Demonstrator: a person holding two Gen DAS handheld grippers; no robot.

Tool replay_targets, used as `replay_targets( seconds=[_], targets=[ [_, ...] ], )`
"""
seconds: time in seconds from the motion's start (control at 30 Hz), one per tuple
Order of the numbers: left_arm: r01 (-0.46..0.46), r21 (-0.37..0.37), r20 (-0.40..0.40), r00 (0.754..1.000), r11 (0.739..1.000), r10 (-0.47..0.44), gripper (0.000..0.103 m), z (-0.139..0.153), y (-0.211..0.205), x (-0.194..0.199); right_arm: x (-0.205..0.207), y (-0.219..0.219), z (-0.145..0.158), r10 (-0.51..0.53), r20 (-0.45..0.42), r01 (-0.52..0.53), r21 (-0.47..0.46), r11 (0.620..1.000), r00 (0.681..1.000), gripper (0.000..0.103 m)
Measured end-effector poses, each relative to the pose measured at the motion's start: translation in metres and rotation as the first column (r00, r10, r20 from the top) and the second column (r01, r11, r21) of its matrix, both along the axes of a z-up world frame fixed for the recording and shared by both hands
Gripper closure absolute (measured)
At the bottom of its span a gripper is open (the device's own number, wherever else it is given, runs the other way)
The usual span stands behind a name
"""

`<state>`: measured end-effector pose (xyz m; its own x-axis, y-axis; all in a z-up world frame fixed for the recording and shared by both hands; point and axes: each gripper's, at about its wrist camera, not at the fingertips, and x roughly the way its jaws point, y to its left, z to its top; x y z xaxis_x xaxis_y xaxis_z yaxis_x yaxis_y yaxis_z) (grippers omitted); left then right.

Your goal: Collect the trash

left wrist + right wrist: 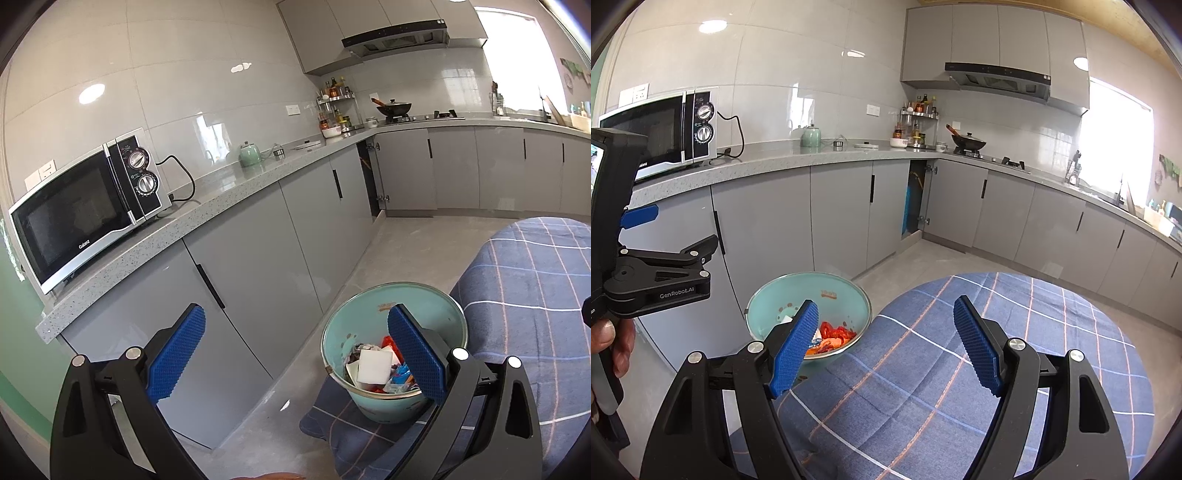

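A pale green trash bucket (436, 310) stands on the floor beside a round table with a blue plaid cloth (535, 280). It holds several pieces of trash, among them a white square piece (373, 367) and red wrappers (836, 331). My left gripper (295, 350) is open and empty above the floor just left of the bucket. My right gripper (886, 343) is open and empty above the table's plaid cloth (1015, 350), with the bucket (849, 295) to its left. The left gripper's body (661, 273) shows at the left of the right wrist view.
Grey cabinets (258, 254) under a speckled countertop (207, 206) run along the wall. A microwave (85, 210), a green kettle (250, 155), a spice rack (336, 110) and a wok on the stove (393, 108) stand on it. One cabinet door (916, 199) is open.
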<state>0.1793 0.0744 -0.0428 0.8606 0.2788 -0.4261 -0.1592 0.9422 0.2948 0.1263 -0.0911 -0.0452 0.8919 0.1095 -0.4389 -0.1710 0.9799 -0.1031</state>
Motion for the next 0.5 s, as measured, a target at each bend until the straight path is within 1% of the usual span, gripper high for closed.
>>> replay_targets(
  seconds=[0.13,0.3,0.4,0.5],
  targets=[
    [-0.008,0.013,0.008,1.0,1.0,0.008,0.006,-0.0001,0.0003,-0.001,-0.0003,0.0004,0.0003,0.001,0.0,-0.001,-0.001,1.0,1.0,0.027],
    [0.009,0.007,0.007,1.0,1.0,-0.009,0.006,0.0012,-0.0011,-0.0021,-0.0007,-0.0001,0.0005,0.0,-0.002,0.0,0.0,1.0,1.0,0.027],
    [0.017,-0.01,0.006,1.0,1.0,-0.017,0.006,0.0022,0.0004,-0.0021,-0.001,-0.0007,0.0004,-0.001,-0.002,0.001,0.0,1.0,1.0,0.027],
    [0.022,-0.002,0.006,1.0,1.0,-0.022,0.006,0.0019,-0.0011,-0.0021,-0.001,-0.0026,0.0008,-0.004,-0.004,0.004,0.001,1.0,1.0,0.027]
  ],
)
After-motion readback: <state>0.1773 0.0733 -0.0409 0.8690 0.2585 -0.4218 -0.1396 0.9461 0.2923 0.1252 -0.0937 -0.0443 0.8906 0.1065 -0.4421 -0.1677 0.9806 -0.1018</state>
